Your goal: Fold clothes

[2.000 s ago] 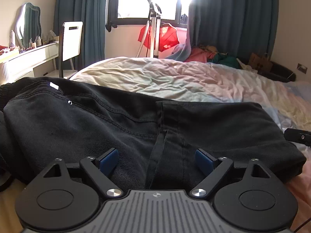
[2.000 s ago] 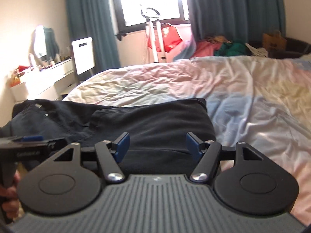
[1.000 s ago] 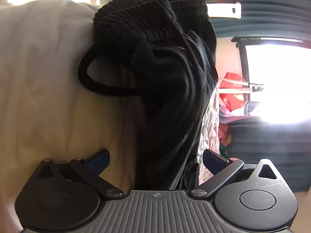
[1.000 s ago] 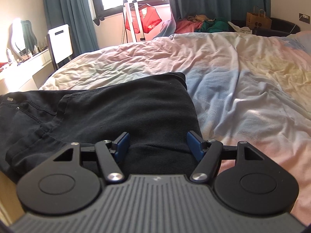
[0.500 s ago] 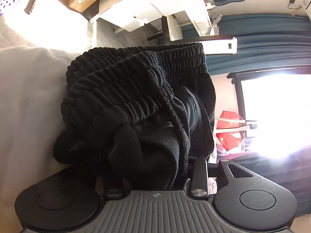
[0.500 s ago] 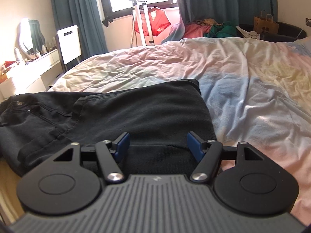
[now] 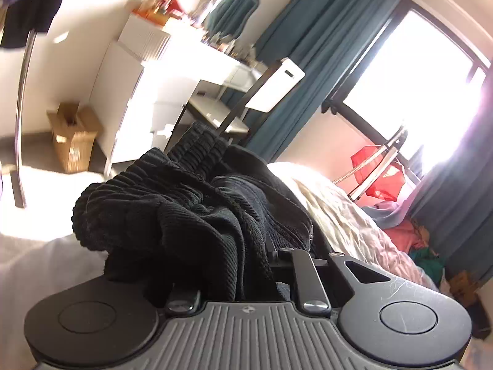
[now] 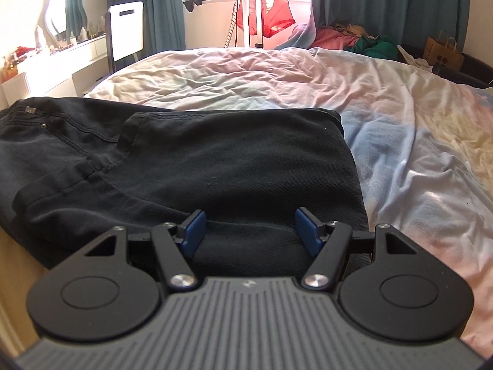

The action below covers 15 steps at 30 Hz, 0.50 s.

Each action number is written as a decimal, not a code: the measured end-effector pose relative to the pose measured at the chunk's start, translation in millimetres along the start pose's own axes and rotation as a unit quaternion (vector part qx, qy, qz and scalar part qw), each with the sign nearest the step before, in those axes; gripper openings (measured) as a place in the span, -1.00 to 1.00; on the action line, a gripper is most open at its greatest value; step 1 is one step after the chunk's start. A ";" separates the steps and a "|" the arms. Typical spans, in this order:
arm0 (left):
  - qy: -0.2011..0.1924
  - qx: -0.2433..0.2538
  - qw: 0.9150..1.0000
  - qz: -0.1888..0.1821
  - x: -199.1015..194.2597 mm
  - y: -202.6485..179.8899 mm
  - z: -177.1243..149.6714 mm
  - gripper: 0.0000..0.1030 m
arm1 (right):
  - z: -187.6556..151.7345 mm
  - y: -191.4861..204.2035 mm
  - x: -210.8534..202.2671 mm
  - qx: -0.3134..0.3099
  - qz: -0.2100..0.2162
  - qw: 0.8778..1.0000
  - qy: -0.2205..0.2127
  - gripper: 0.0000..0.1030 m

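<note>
My left gripper [image 7: 246, 265] is shut on a bunched black ribbed garment [image 7: 172, 212], which drapes over the jaws and hides the fingertips. The view is tilted. Black jeans [image 8: 200, 166] lie folded flat on the near left part of the bed [image 8: 400, 141] in the right wrist view. My right gripper [image 8: 250, 226] is open and empty, its blue pads [image 8: 192, 226] hovering just over the near edge of the jeans.
A white dresser [image 7: 172, 71] and white chair [image 7: 271, 86] stand left of the bed. A cardboard box [image 7: 72, 135] sits on the floor. A stand with a red garment [image 8: 265, 15] is by the window. A clothes pile [image 8: 354, 40] lies at the far side.
My left gripper has rotated and lifted with the black ribbed garment in it; the view now shows dresser, chair and window. My right gripper has drifted slightly over the jeans and stays open.
</note>
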<state>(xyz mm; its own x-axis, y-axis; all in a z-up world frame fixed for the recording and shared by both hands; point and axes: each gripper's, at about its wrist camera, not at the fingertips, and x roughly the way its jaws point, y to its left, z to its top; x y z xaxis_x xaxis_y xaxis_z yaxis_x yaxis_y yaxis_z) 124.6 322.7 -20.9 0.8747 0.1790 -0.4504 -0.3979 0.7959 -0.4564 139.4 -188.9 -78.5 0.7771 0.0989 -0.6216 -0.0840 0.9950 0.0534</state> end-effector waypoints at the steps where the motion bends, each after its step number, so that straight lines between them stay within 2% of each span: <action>1: -0.014 0.022 1.000 0.003 -4.7 -13.6 0.3 -0.69 | 0.8 -1.1 -1.1 0.003 0.002 1.000 0.000 0.30; 3: -0.046 0.071 0.996 0.008 -18.9 -46.1 -2.5 -0.71 | 3.0 -4.7 -4.7 0.012 0.007 1.000 -0.003 0.28; 6: -0.093 0.145 0.985 0.011 -44.9 -98.1 -12.9 -0.72 | 6.8 -13.3 -11.8 0.035 0.016 0.999 -0.007 0.28; 9: -0.132 0.196 0.972 0.003 -66.1 -161.1 -29.6 -0.74 | 12.3 -28.4 -21.4 0.075 0.027 0.997 -0.013 0.29; 11: -0.156 0.232 0.960 -0.007 -76.7 -217.1 -49.8 -0.75 | 15.8 -39.9 -28.7 0.099 0.034 0.994 -0.019 0.29; 15: -0.180 0.289 0.940 -0.039 -92.6 -295.2 -93.5 -0.76 | 21.0 -67.3 -49.2 0.127 0.033 0.990 -0.043 0.29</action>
<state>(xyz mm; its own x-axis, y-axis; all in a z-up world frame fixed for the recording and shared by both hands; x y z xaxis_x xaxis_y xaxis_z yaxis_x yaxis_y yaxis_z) 135.2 17.1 83.8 0.9732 0.2089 -0.0960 -0.2037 0.9771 0.0619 119.9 -260.5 -35.1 0.8261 0.1545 -0.5420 0.0139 0.9558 0.2937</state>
